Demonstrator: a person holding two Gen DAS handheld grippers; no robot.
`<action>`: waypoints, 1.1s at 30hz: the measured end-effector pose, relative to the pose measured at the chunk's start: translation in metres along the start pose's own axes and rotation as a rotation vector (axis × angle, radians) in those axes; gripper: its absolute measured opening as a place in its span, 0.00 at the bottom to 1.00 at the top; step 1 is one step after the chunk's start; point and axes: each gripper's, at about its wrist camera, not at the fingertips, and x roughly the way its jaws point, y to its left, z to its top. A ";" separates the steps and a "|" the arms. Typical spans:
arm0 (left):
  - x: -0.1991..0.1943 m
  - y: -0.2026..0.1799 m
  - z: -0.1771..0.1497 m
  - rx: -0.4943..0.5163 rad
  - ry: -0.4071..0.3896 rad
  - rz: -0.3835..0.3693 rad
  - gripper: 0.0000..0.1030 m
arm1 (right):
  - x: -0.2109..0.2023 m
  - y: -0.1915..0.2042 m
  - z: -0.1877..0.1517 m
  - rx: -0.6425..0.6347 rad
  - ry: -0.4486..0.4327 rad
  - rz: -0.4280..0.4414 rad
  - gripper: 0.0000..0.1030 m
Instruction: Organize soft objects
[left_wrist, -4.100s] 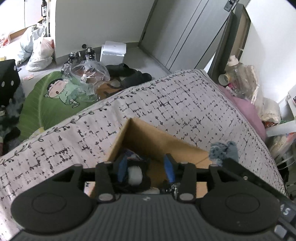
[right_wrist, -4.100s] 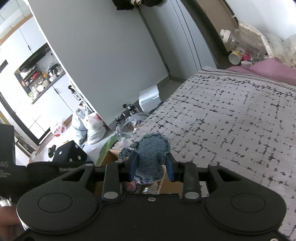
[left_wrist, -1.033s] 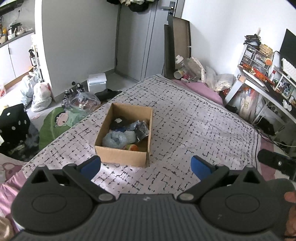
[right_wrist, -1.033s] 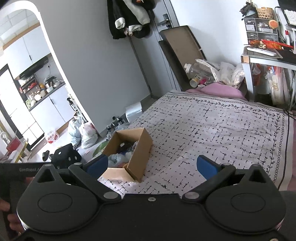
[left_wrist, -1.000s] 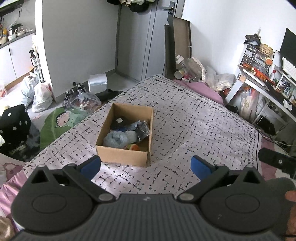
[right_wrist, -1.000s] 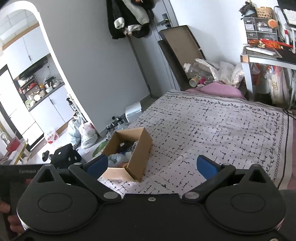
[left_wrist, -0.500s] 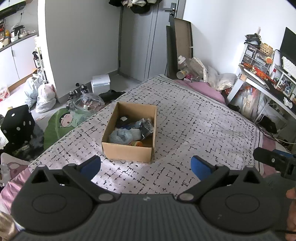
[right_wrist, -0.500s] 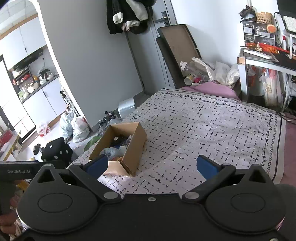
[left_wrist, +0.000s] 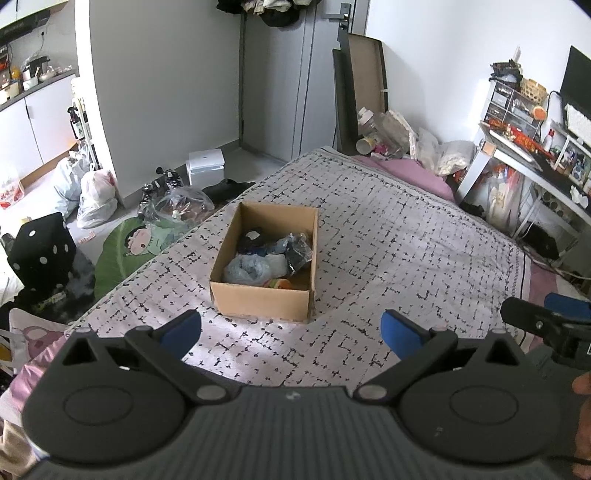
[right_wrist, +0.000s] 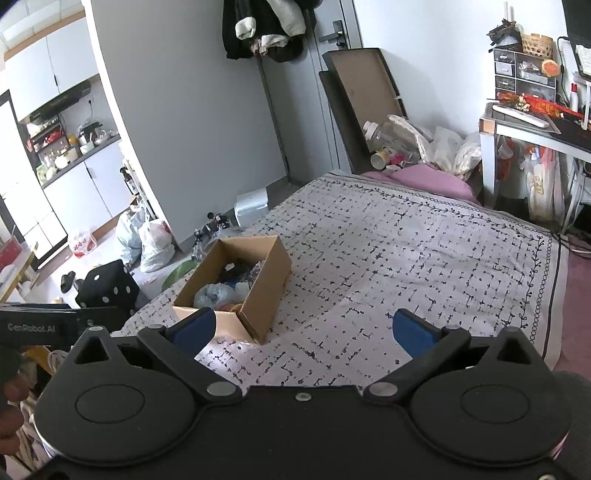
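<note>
Big patterned bed (left_wrist: 406, 236) first, cardboard box (left_wrist: 264, 295) near its left edge, stuffed with soft objects (left_wrist: 266, 258). Well beyond both grippers: left gripper (left_wrist: 291, 330) and right gripper (right_wrist: 301, 330), jaws spread wide, holding nothing.

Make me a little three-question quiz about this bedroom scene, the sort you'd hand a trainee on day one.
1. True or false: the left claw is clamped on a piece of cloth.
2. Where does the open brown cardboard box stand? A) on the floor B) on the black-and-white patterned bedspread C) on the desk
3. Fill in: beside the pale blue crumpled soft bundle, the box also holds other ____ things.

Key
1. False: both the left claw and the right claw are spread wide with nothing between the blue fingertips.
2. B; the bedspread around the box shows no loose items.
3. Soft: dark fabric pieces and an orange bit sit in the box with it.
</note>
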 end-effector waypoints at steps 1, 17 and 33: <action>0.000 -0.001 0.000 -0.001 0.002 0.001 1.00 | 0.001 0.001 -0.001 -0.005 0.003 -0.003 1.00; 0.001 -0.004 0.000 -0.014 0.007 -0.059 1.00 | 0.000 0.004 -0.002 -0.022 0.016 -0.028 1.00; 0.001 -0.004 0.001 -0.020 0.007 -0.062 1.00 | 0.001 0.004 -0.003 -0.032 0.028 -0.019 1.00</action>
